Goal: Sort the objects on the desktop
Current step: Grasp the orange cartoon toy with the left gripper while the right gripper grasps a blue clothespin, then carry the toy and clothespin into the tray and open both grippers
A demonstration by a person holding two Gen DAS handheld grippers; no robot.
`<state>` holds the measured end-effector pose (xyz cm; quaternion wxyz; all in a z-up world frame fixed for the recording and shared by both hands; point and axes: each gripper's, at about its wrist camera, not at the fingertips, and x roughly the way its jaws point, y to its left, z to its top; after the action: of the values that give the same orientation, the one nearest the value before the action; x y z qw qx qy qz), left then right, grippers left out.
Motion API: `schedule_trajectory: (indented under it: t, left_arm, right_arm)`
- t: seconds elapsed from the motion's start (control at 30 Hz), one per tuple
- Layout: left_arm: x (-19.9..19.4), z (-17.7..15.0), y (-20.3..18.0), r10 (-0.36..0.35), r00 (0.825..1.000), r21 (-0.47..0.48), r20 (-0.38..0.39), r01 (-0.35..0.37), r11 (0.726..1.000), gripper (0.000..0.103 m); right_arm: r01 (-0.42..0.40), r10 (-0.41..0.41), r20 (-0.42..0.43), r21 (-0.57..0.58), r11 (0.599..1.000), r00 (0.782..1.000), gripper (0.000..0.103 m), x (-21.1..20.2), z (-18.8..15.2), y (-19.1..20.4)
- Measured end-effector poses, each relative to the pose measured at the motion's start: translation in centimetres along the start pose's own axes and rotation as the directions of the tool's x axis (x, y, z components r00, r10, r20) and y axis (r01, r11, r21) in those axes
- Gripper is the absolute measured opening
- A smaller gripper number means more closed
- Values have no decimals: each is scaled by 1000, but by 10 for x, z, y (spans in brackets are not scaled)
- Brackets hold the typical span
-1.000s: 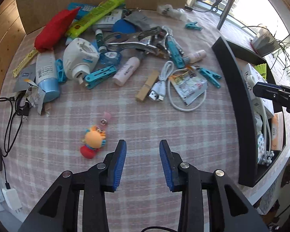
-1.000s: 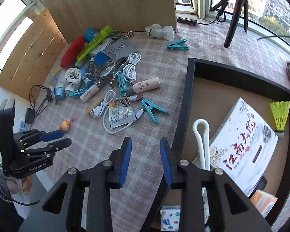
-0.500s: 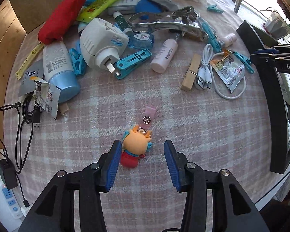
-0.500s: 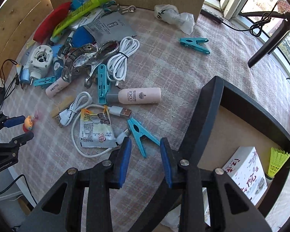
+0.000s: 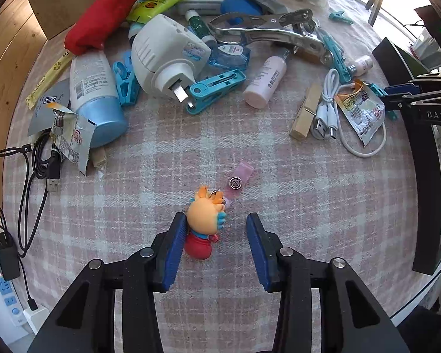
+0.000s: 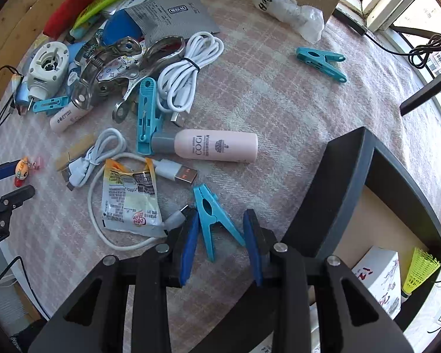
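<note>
An orange and red cartoon toy [image 5: 205, 223] with a pink strap clip [image 5: 238, 179] lies on the checked cloth. My left gripper [image 5: 216, 220] points down around it with its jaws closing. The left pad [image 5: 176, 235] is at the toy's side and the right pad stands apart from it. In the right wrist view my right gripper [image 6: 220, 217] points down with a blue clothespin [image 6: 210, 220] between its open fingers, which do not squeeze it. The left gripper [image 6: 6, 182] and the toy [image 6: 22, 170] also show at that view's left edge.
A black tray [image 6: 352, 158] holding a white box [image 6: 379, 273] and a yellow shuttlecock [image 6: 420, 267] stands at the right. A pile of tubes, clips, a metal clamp [image 5: 267, 29], cables and a coffee sachet [image 6: 129, 197] fills the cloth's far side. Black cables [image 5: 29, 176] run off the left edge.
Both grippers came down towards the cloth. The left one moved over the toy, now between its jaws. The right one shifted from the tray's edge to straddle the blue clothespin.
</note>
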<state>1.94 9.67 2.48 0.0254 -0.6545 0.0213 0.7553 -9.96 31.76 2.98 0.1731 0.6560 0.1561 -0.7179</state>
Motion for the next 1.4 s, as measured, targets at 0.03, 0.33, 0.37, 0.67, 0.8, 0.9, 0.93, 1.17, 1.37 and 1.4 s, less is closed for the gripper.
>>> schedule_trajectory:
  t: [0.03,0.33,0.37,0.67,0.8,0.9,0.93,1.17,1.37,1.4]
  left_arm:
    - [0,0,2,5,1000,-6,3,-5,1000,32]
    - [-3,-10,14,-27,999,-64,26,28,998,23]
    - [-7,-20,17,-39,999,-73,32,41,997,23]
    - [-62,-57,-4,-100,988,-64,116,108,992,23]
    - [-79,-45,-22,-151,978,-8,142,154,988,23]
    - [-81,-9,-45,-182,972,57,145,176,983,23]
    - [-84,-5,-55,-191,971,75,145,182,980,23]
    - [-87,26,-148,-268,955,218,130,236,947,23]
    - [-93,33,-223,-343,935,336,91,296,894,23]
    - [-95,33,-236,-351,933,356,83,302,885,23]
  right_arm:
    - [1,-1,2,2,1000,1000,30,-1,-1,0]
    - [-55,53,35,69,996,998,24,-13,-17,-9]
    - [-65,62,43,76,995,997,24,-16,-19,-10]
    - [-137,121,124,127,982,985,23,-57,-39,-27]
    - [-177,148,163,175,969,975,23,-78,-58,-46]
    - [-183,143,196,204,962,970,23,-95,-85,-50]
    - [-184,140,203,216,959,969,23,-99,-96,-39]
    - [-141,76,210,315,939,975,23,-91,-129,-94]
    - [-121,31,207,438,891,978,23,-92,-176,-148]
    - [-117,23,206,459,881,978,23,-92,-185,-156]
